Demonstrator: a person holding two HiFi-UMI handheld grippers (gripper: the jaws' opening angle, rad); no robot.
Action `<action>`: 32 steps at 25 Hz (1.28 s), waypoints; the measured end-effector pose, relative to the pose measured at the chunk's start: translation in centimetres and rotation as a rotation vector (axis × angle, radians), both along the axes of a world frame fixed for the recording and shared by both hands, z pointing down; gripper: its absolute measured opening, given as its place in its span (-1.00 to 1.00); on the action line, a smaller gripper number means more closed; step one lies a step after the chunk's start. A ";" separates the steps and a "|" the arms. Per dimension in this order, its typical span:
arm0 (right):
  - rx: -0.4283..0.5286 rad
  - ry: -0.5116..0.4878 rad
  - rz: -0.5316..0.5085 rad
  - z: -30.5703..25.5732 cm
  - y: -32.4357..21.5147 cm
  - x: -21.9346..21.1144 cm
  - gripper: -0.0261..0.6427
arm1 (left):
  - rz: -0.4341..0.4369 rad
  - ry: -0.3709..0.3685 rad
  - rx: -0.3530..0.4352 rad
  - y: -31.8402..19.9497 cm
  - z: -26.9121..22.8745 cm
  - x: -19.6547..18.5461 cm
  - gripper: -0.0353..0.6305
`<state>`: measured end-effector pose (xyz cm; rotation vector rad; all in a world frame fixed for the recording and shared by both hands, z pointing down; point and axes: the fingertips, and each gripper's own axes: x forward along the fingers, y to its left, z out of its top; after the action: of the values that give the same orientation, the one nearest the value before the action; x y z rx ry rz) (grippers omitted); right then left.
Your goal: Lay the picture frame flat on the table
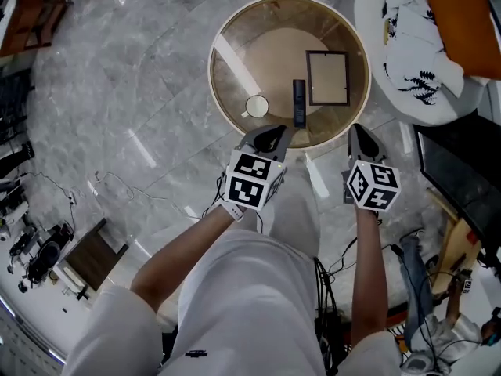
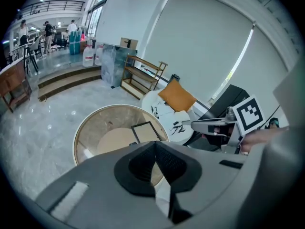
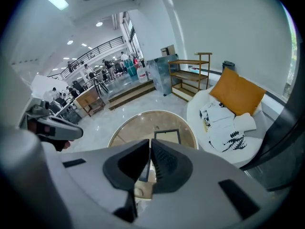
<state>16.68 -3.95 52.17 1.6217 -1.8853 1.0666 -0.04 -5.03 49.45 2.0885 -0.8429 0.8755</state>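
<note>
Picture frame [image 1: 327, 77]: flat on the round tabletop [image 1: 235, 45], near its right edge, beside a remote [image 1: 299, 103]. Your left gripper [image 1: 272, 136] and right gripper [image 1: 362, 138]: fingers closed together, holding nothing

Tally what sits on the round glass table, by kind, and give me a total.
Picture frame: 1
White mug: 1
Dark slim remote-like bar: 1
Total: 3

head view looks steeply down; both gripper views slant down from afar, sharing the table [image 1: 274, 22].
</note>
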 end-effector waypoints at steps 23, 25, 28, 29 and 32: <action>0.289 0.056 -0.059 -24.1 7.8 -3.7 -0.89 | 0.027 0.117 0.295 4.0 -21.5 -3.6 -0.88; 0.319 0.062 -0.050 -25.9 8.1 -3.7 -0.89 | 0.018 0.127 0.313 4.2 -22.9 -4.1 -0.88; 0.354 0.065 -0.044 -27.8 8.5 -3.7 -0.89 | -0.001 0.149 0.340 4.1 -24.6 -4.6 -0.88; 0.363 0.068 -0.047 -28.2 8.7 -3.8 -0.89 | -0.007 0.157 0.348 3.9 -25.1 -4.7 -0.88; 0.385 0.074 -0.057 -29.4 8.9 -4.0 -0.90 | -0.021 0.175 0.367 3.2 -26.3 -4.8 -0.88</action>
<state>12.65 4.98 22.79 1.7659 -2.1692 0.6363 -4.82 -1.78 23.13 2.4241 -0.9863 0.5451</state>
